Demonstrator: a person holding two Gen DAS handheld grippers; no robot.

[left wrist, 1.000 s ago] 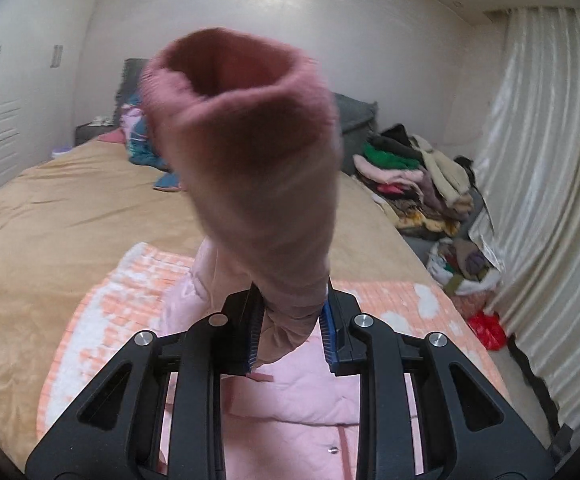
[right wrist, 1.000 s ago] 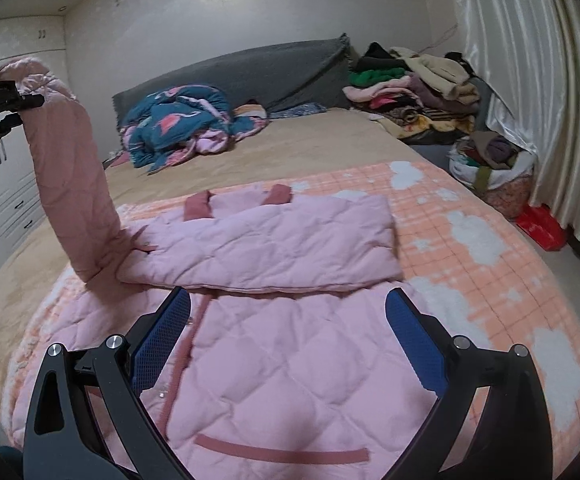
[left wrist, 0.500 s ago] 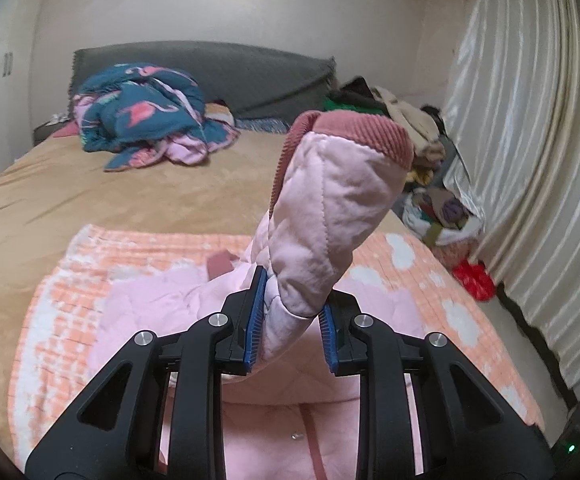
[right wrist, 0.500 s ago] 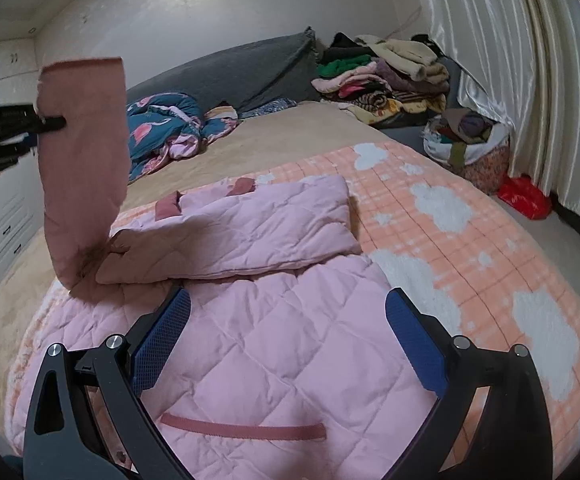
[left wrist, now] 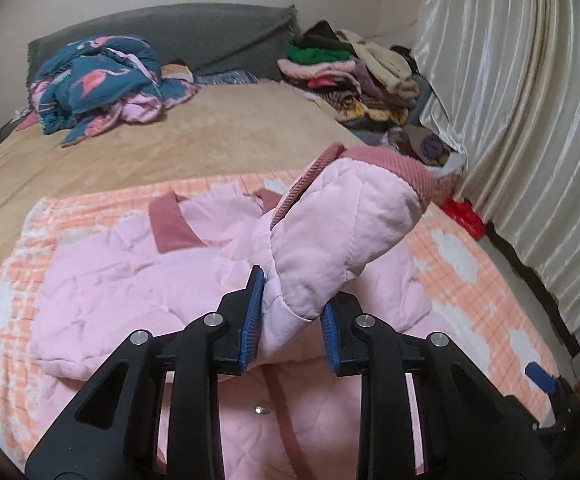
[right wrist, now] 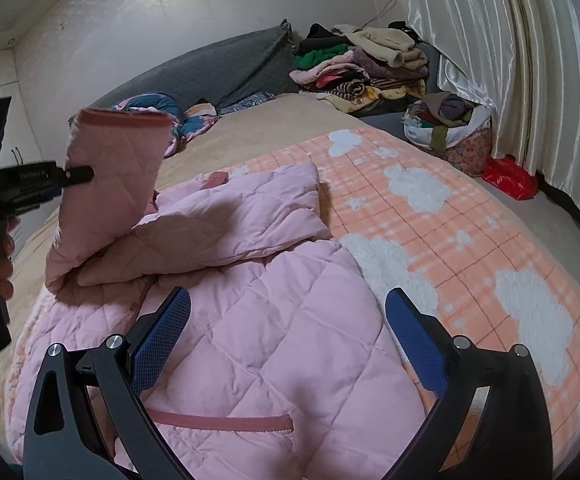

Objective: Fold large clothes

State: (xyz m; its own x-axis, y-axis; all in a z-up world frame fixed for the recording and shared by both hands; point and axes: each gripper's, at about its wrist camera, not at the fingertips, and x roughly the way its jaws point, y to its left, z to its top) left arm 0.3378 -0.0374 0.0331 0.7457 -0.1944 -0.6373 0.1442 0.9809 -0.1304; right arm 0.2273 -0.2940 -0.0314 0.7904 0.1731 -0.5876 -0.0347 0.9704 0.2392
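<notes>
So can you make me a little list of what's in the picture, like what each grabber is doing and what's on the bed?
left gripper: jaws shut on the jacket sleeve, holding it up off the bed
sleeve: pink quilted, darker pink cuff at the top
right gripper: jaws wide open, holding nothing, above the jacket body
jacket: pink quilted, lying on the blanket, other sleeve already folded across
blanket: orange check with white clouds
flamingo quilt: bunched near the headboard
clothes pile: stacked by the curtain
</notes>
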